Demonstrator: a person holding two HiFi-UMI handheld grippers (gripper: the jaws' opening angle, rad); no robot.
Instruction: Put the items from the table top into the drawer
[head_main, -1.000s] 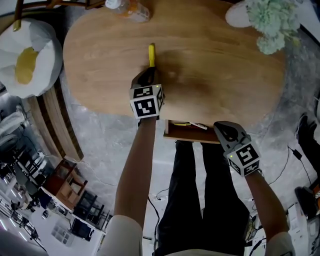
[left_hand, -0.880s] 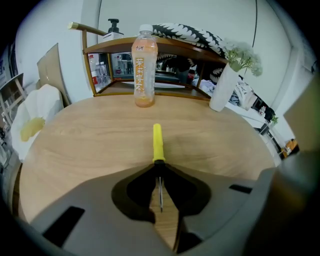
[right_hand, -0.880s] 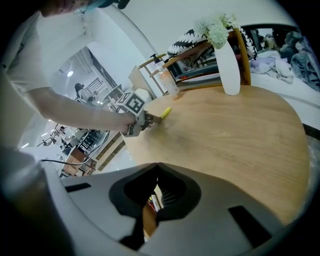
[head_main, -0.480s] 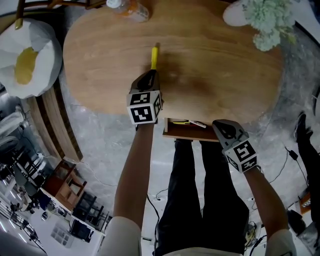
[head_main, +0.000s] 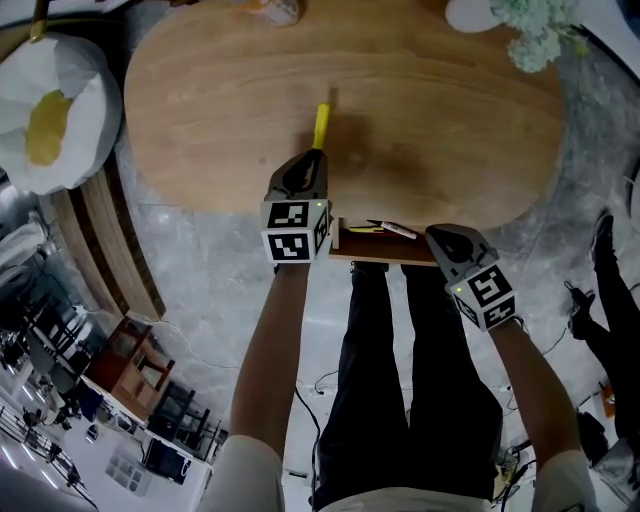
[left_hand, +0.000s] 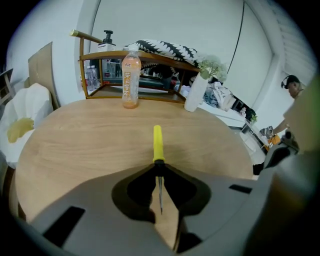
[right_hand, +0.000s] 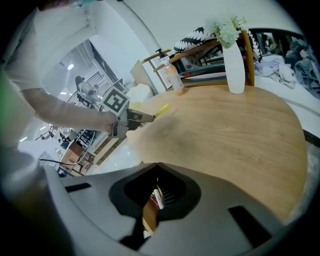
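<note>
Wood-grained and rounded, the table (head_main: 200, 120) fills the upper half of the head view, and its near edge runs across the middle of the frame. Just under that edge, at centre, the drawer (head_main: 385, 260) stands pulled out, with a few pens (head_main: 385, 229) lying in it.

The left gripper (head_main: 314, 155) sits left of centre over the table's near part. Its fingers are clamped on the thin metal shaft of a yellow-handled tool (head_main: 321, 125), right at the dark collar, so the handle sticks out ahead towards the top of the frame. Holding it by the narrow end probably keeps it in line with the fingers, ready to be laid lengthwise in the drawer. It appears to be held clear of the wood.

The right gripper (head_main: 440, 243) waits at the drawer's right end. Its fingers are together, with nothing visibly pinched between them. It is likely there to steady the drawer.

A bottle (left_hand: 130, 80) and a vase (left_hand: 195, 90) stand at the table's far side in the left gripper view.
</note>
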